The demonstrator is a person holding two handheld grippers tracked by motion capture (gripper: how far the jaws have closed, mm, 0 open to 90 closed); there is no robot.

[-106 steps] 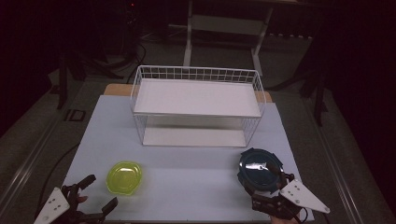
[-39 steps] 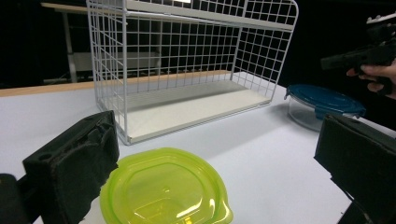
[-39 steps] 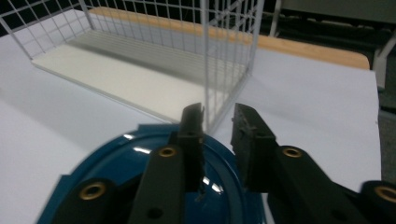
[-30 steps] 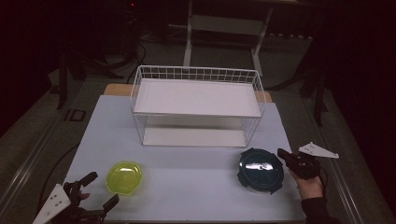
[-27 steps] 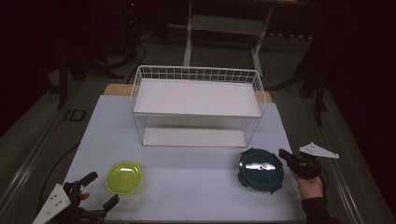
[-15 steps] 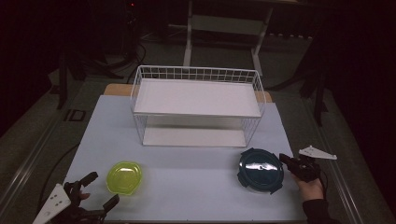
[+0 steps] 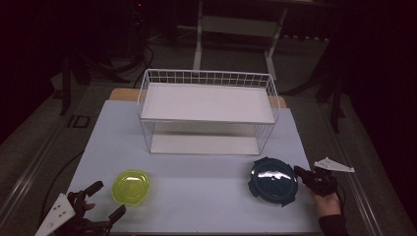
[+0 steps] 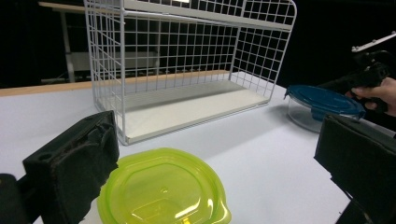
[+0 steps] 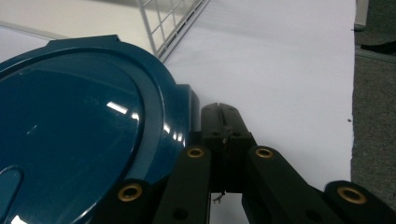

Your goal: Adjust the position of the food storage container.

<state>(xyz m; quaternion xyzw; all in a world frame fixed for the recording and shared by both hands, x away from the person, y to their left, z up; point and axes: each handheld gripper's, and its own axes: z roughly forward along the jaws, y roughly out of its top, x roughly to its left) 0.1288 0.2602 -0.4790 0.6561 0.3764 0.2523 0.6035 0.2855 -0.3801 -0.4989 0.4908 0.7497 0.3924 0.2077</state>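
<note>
A clear container with a dark blue latching lid (image 7: 273, 180) (image 8: 322, 100) (image 9: 70, 130) stands at the table's front right. My right gripper (image 7: 299, 171) (image 9: 223, 112) lies low at its right side, jaws shut on each other with nothing between them. Its tip sits right beside the lid's side latch (image 9: 184, 107). A person's hand (image 7: 327, 204) holds it. A yellow-green lidded container (image 7: 131, 187) (image 8: 163, 196) rests front left. My left gripper (image 7: 107, 199) (image 8: 217, 140) is open just short of it, jaws spread wider than the container.
A white wire rack (image 7: 206, 101) (image 8: 187, 46) with two white shelves stands at the middle back of the white table (image 7: 196, 196). Its front corner (image 9: 173, 23) is close behind the blue container. Dark floor and stands surround the table.
The right gripper has gone from the near edge of the blue container round to its right side, then crept slightly closer to the lid. The left gripper and both containers stayed put.
</note>
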